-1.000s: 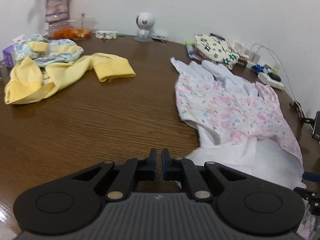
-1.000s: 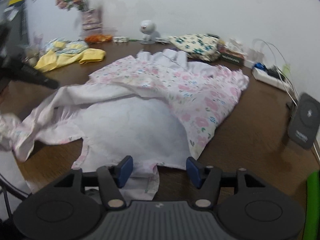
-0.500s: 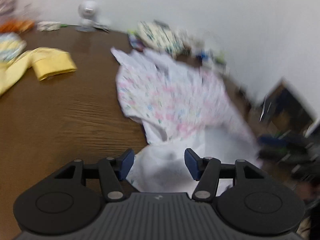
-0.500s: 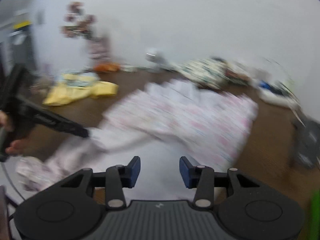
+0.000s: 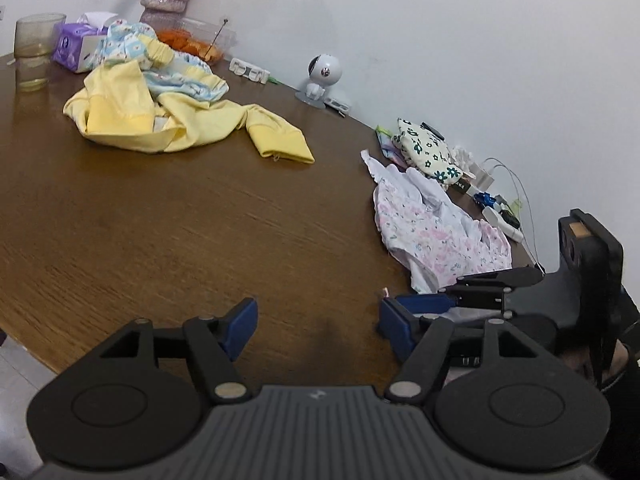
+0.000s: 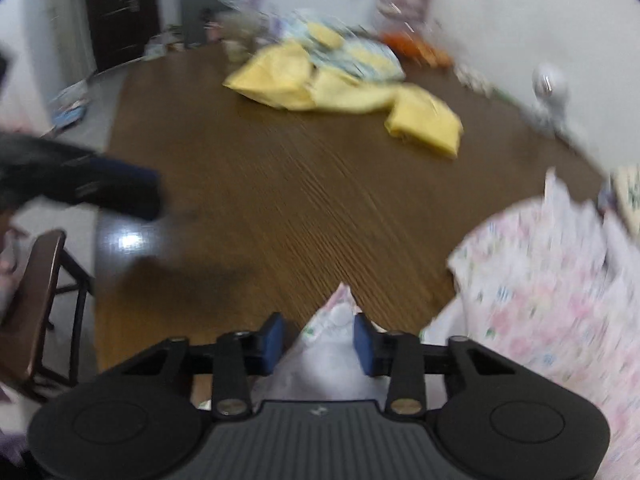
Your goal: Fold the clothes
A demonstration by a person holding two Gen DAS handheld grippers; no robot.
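Opening over bare bench [image 5: 160, 240], the left tongs [image 5: 312, 322] hold nothing; the floral garment [image 5: 436, 236] lies off right. Right view: the right tongs [image 6: 316, 344] are closing around its corner [image 6: 340, 312], starting a fold; next, likely carry it across.

This is a room in somebody's home, lived in and a bit cluttered. A round wooden bench [image 5: 168, 216] stands against a plain white wall, with loose children's clothes on it: a yellow garment [image 5: 188, 124] in a heap and a pink floral dress [image 5: 436, 236]. Along the wall side sit a tissue box [image 5: 74, 46], a drinking glass [image 5: 34, 50], a small white home camera [image 5: 324, 76] and a power strip [image 5: 500, 216] with cables. In the blurred right wrist view there is a dark wooden chair [image 6: 30, 300] on a grey floor and a dark door [image 6: 120, 8] beyond.
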